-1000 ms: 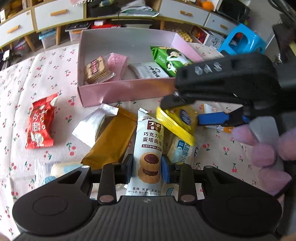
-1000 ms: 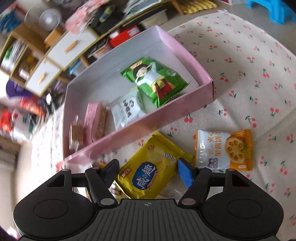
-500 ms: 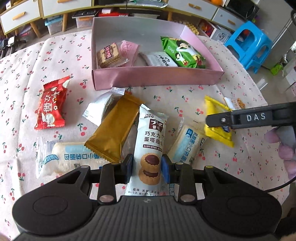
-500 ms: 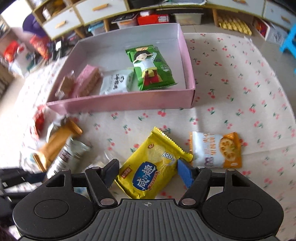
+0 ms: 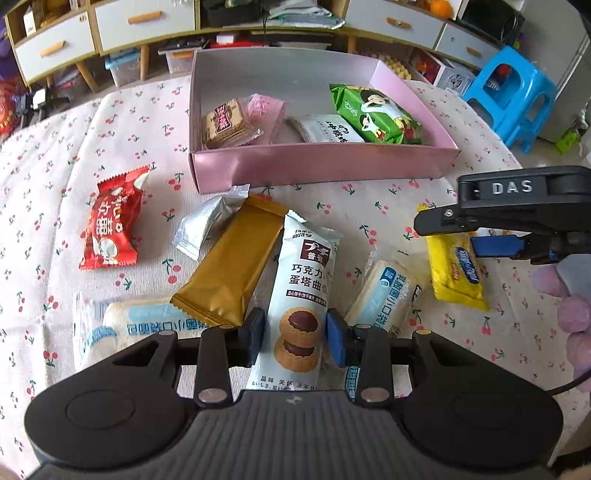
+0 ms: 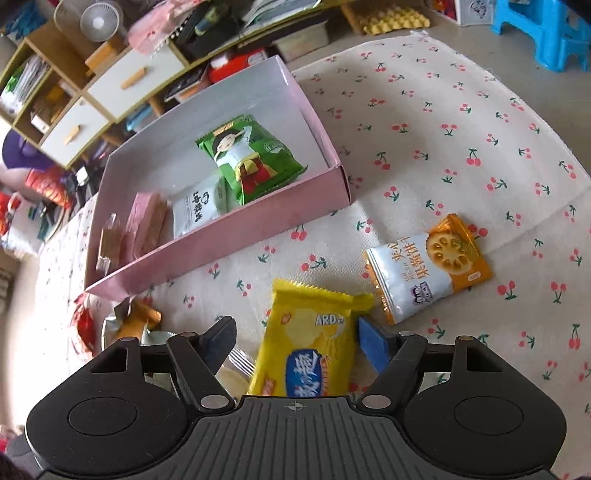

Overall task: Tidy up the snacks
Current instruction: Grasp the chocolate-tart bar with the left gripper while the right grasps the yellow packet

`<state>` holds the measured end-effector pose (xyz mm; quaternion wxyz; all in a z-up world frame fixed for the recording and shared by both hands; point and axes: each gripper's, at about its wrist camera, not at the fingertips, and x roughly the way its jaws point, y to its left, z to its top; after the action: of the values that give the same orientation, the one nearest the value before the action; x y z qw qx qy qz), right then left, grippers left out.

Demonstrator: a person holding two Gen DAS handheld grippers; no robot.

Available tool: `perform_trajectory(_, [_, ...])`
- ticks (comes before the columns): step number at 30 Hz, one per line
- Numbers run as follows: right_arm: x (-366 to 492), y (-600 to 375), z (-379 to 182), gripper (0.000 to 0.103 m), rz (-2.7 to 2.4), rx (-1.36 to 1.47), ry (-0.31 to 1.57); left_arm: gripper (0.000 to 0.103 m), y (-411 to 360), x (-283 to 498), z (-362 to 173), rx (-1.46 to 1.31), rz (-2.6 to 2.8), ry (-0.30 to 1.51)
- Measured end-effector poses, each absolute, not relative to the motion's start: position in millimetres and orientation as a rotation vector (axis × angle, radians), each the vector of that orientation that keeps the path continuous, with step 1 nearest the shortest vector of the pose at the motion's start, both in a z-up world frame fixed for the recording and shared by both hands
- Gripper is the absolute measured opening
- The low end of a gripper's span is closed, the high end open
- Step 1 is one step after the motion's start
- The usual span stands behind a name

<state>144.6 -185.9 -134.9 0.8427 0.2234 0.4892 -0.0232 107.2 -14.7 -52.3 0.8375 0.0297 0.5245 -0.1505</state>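
Note:
A pink box stands at the back of the cherry-print tablecloth and holds a green packet, a white packet and wrapped biscuits; it also shows in the right wrist view. My left gripper is shut on a white chocolate-tart cookie packet. My right gripper straddles a yellow snack packet lying on the cloth; its jaws are apart, with a gap on the left side. The right gripper also shows in the left wrist view.
Loose on the cloth are a red packet, a silver packet, a gold bar, two pale blue-white packets and an orange-white biscuit packet. A blue stool and drawers stand beyond the table.
My right gripper has swung away from the box and lowered the yellow packet onto the cloth at the right. My left gripper has pulled back a little, still holding the cookie packet.

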Motion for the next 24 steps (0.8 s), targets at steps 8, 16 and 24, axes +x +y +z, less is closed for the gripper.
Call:
perform_trajectory(8, [144, -161, -138, 0.052, -0.074, 0.278, 1.031, 0.028, -15, 107, -47, 0.068, -0.319, 1.106])
perform_trajectory(16, [138, -177, -128, 0.049, -0.019, 0.403, 1.034, 0.028, 1, 109, -37, -0.063, -0.343, 1.115])
perform_trajectory(24, [133, -183, -108, 0.049, 0.025, 0.501, 0.986, 0.028, 5, 107, -18, -0.146, -0.372, 1.073])
